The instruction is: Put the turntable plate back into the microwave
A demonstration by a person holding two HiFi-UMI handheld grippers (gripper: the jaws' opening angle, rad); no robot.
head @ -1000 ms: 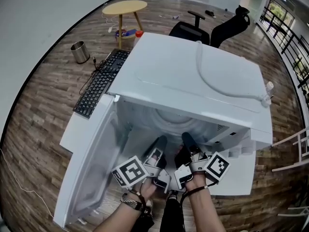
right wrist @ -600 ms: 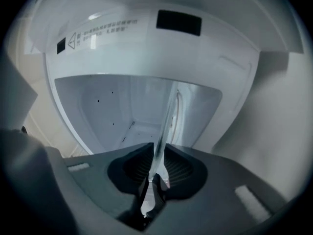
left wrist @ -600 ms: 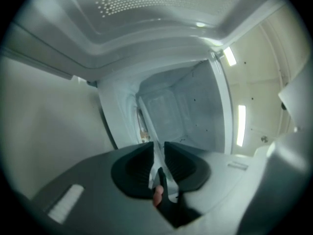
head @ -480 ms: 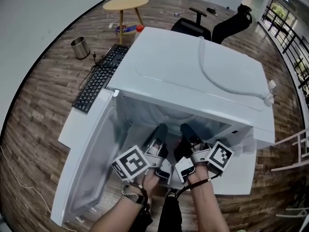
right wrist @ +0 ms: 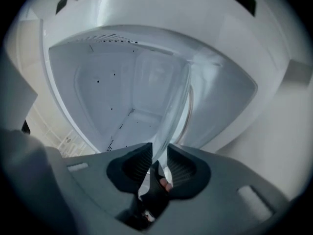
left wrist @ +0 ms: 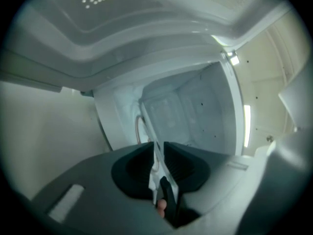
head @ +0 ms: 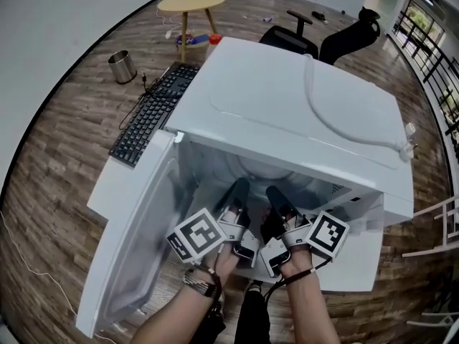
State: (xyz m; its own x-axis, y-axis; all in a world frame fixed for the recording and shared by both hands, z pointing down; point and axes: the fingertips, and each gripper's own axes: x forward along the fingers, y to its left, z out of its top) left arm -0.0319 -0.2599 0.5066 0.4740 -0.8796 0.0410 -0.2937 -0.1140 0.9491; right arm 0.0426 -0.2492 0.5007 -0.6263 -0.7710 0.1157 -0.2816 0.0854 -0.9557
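Both tools reach side by side into the open mouth of the boxy white microwave (head: 287, 99), pointing about level into its cavity. In the left gripper view, the left tool (left wrist: 156, 153) has its jaws closing. The rim of the clear round glass turntable plate (left wrist: 149, 126) runs edge-on through the narrow slot between them, and both dark pads (left wrist: 182, 166) appear to press on the glass. In the right gripper view, the right tool (right wrist: 159, 155) has its jaws opening. The glass turntable plate (right wrist: 173, 111) passes between them too, lying against one pad with a sliver of gap at the other. From each tool the plate stretches forward into the pale cavity, towards the back wall.

From the head view, the left tool (head: 239, 186) and right tool (head: 272, 192) sit close together just inside the opening. The microwave's white door (head: 136, 249) hangs swung open at the left. A black keyboard (head: 147, 120) lies on the white desk (head: 107, 192) beside the microwave.
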